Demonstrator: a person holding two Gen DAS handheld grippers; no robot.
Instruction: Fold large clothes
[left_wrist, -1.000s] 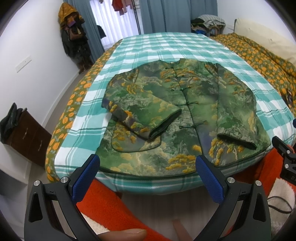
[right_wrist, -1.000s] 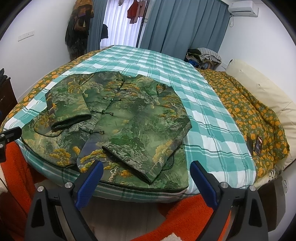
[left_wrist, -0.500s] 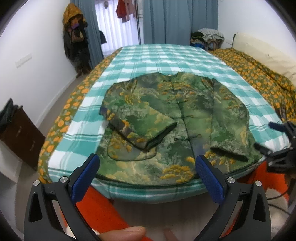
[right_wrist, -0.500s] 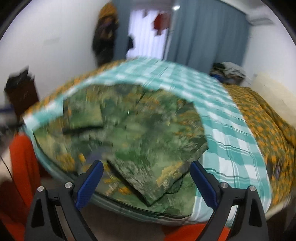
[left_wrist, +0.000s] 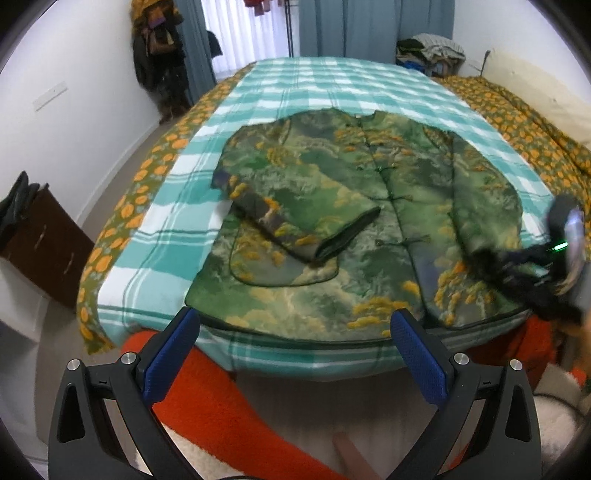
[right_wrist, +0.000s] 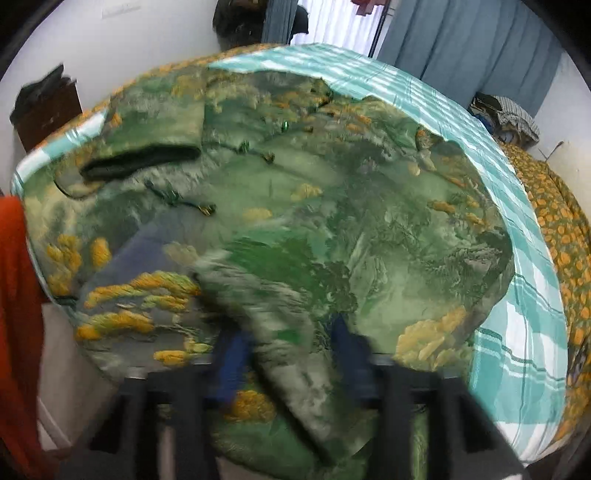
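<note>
We grasp the sleeve cuff at the near edge of the bed.
Our right gripper (right_wrist: 291, 354) has just closed its jaws on the jacket's (left_wrist: 369, 221) cuff; our left gripper (left_wrist: 295, 354) hangs released before the bed (left_wrist: 332, 85), where the jacket lies flat.

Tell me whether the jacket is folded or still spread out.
Partly folded. The jacket lies flat, front up, on the bed, with both sleeves folded across its front; the body is unfolded.
</note>
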